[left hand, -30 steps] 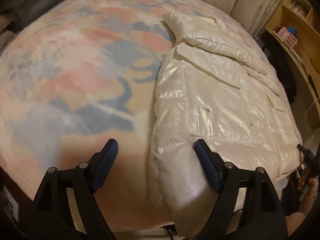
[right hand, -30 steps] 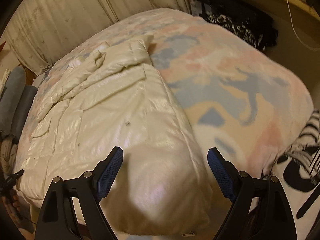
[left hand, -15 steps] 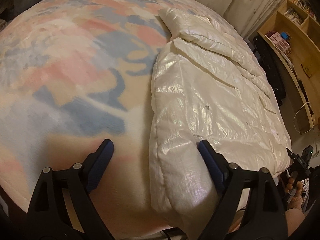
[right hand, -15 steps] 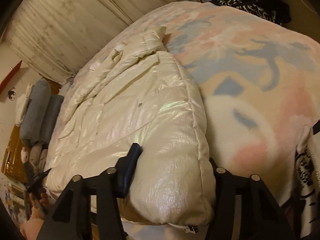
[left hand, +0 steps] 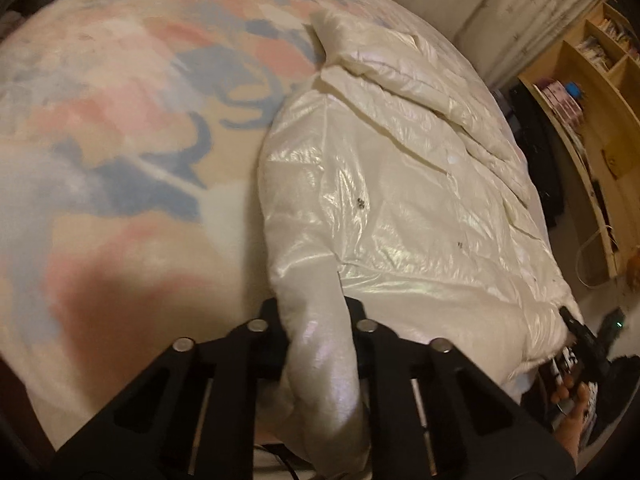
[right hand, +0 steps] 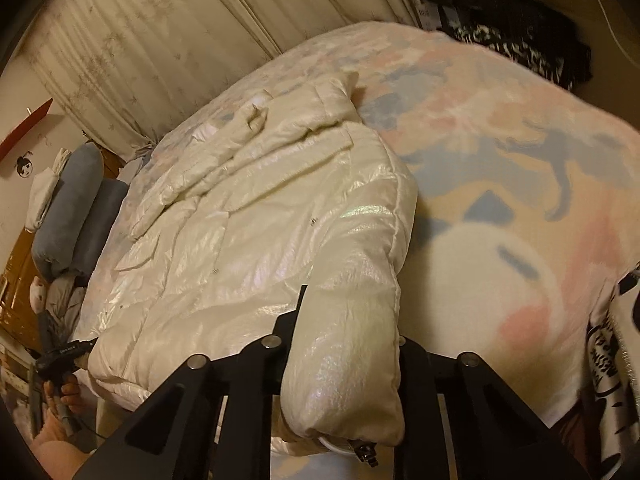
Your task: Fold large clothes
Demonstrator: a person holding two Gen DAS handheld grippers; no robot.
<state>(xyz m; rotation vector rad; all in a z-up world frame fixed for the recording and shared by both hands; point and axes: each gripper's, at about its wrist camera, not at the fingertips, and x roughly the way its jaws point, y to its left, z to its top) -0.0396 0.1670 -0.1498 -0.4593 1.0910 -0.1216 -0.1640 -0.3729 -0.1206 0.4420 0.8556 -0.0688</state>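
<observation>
A fleecy blanket (left hand: 120, 128) in pastel pink, blue and cream covers the bed. Pale pleated curtains (right hand: 152, 40) hang at twelve o'clock — wooden shelving (left hand: 600, 92) at two o'clock, rolled grey-blue bolsters (right hand: 68, 208) at nine.

A big bed (left hand: 120, 160) has a soft blanket (right hand: 520, 184) in pink, blue and cream. Pale curtains (right hand: 160, 40) hang behind it. Wooden shelves (left hand: 600, 92) stand beside it. The light is warm and dim.
</observation>
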